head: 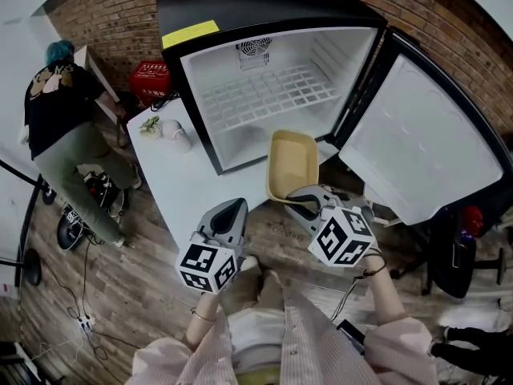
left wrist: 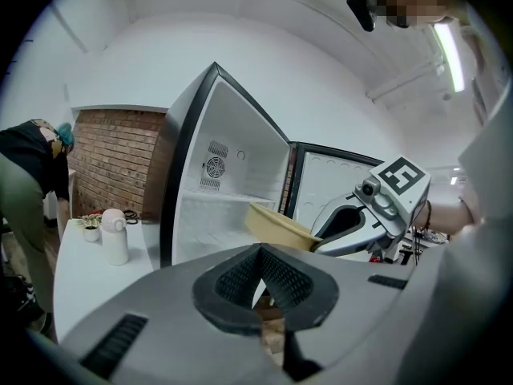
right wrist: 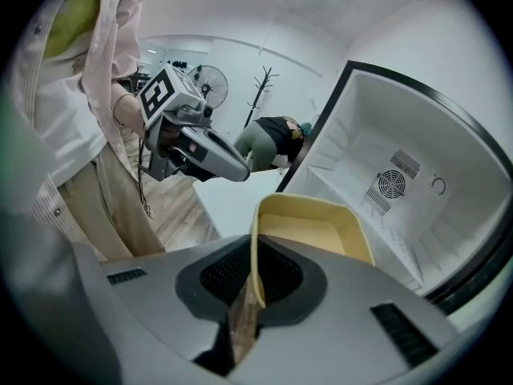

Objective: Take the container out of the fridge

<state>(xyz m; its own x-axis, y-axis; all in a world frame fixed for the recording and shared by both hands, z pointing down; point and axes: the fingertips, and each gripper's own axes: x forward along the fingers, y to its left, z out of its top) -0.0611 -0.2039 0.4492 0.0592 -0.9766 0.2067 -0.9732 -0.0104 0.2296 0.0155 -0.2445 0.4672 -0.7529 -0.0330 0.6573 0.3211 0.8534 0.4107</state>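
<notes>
A pale yellow, empty container [head: 292, 165] hangs over the white table's [head: 192, 187] near edge, just in front of the open fridge [head: 264, 95]. My right gripper [head: 303, 203] is shut on its near rim; in the right gripper view the rim [right wrist: 255, 239] runs between the pads. My left gripper [head: 231, 212] floats to the left of it, shut with nothing in it, over the table's front edge. From the left gripper view the container [left wrist: 276, 224] shows beyond the closed tips [left wrist: 262, 275]. The fridge's inside holds only a wire shelf [head: 268, 93].
The fridge door [head: 409, 143] stands swung wide to the right. A white bottle [head: 176, 137] and a small plant [head: 150, 124] stand on the table's far left. A person [head: 60, 111] bends at the left, near a red crate [head: 151, 79]. Cables lie on the wooden floor.
</notes>
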